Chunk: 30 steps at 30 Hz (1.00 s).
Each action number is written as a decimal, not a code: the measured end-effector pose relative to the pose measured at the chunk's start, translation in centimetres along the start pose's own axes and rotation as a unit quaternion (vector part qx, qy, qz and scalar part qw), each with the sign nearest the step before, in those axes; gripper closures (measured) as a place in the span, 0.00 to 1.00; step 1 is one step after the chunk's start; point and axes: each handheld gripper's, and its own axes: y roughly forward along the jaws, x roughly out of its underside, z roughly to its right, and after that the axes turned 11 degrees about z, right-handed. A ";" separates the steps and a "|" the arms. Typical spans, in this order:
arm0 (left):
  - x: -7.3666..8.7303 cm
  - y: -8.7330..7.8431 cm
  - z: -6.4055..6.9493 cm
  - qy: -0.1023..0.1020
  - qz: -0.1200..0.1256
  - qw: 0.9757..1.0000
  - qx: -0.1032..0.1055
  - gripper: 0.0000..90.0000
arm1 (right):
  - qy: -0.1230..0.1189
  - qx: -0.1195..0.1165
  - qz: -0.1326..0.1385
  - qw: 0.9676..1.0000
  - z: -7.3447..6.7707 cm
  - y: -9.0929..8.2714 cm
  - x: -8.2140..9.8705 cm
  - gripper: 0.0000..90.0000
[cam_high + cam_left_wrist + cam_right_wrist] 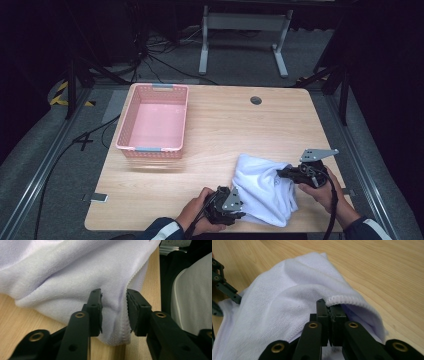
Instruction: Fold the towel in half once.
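Right gripper (329, 315) clamped tight on hemmed edge of white towel (262, 187). Left gripper (113, 312) half-closed, jaws straddling towel's corner fold, pads not yet pressing. Towel lay bunched between both grippers at table's (225, 125) near edge, well apart from pink basket (154, 120), off toward its near right. Left gripper needed to pinch next, I reckoned.

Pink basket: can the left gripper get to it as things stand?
Probably yes: bare table lies between the left gripper and the pink basket, but its jaws straddle the white towel.
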 end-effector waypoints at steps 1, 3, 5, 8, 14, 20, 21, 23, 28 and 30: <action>0.0 -0.1 -0.1 0.001 -0.001 1.000 0.002 0.76 | 0.002 0.000 0.004 1.000 0.1 -0.6 0.0 0.98; 0.0 -0.3 -0.1 0.001 -0.004 1.000 0.002 0.77 | 0.011 -0.004 0.007 1.000 0.4 -1.8 -0.1 0.98; 0.1 -0.5 0.0 0.003 0.000 1.000 0.006 0.77 | 0.025 -0.014 0.001 1.000 0.9 -3.1 0.0 0.98; 0.1 -1.1 0.3 0.002 -0.002 1.000 0.018 0.76 | 0.041 -0.015 -0.013 0.999 1.5 -4.0 0.3 0.98; 0.4 -1.7 -0.3 -0.034 0.012 0.999 -0.038 0.37 | 0.042 0.061 -0.050 0.996 3.2 -3.3 1.7 0.66; 1.3 -0.5 -1.2 -0.074 -0.014 0.996 -0.050 0.19 | 0.042 0.055 0.024 0.997 2.2 -3.0 0.7 0.36; 1.3 -0.2 -1.2 -0.070 -0.021 0.996 -0.045 0.19 | 0.044 0.059 0.032 0.997 2.0 -2.7 0.6 0.31; 1.3 0.3 -1.2 -0.073 -0.020 0.996 -0.043 0.19 | 0.040 0.056 0.034 0.997 1.7 -2.0 0.4 0.29; 1.2 1.4 -1.3 -0.059 -0.023 0.997 -0.045 0.17 | 0.027 0.063 0.007 0.998 1.1 0.0 0.8 0.24; 1.2 1.6 -1.3 -0.058 -0.017 0.997 -0.047 0.17 | 0.028 0.074 -0.016 0.997 1.6 0.9 1.5 0.23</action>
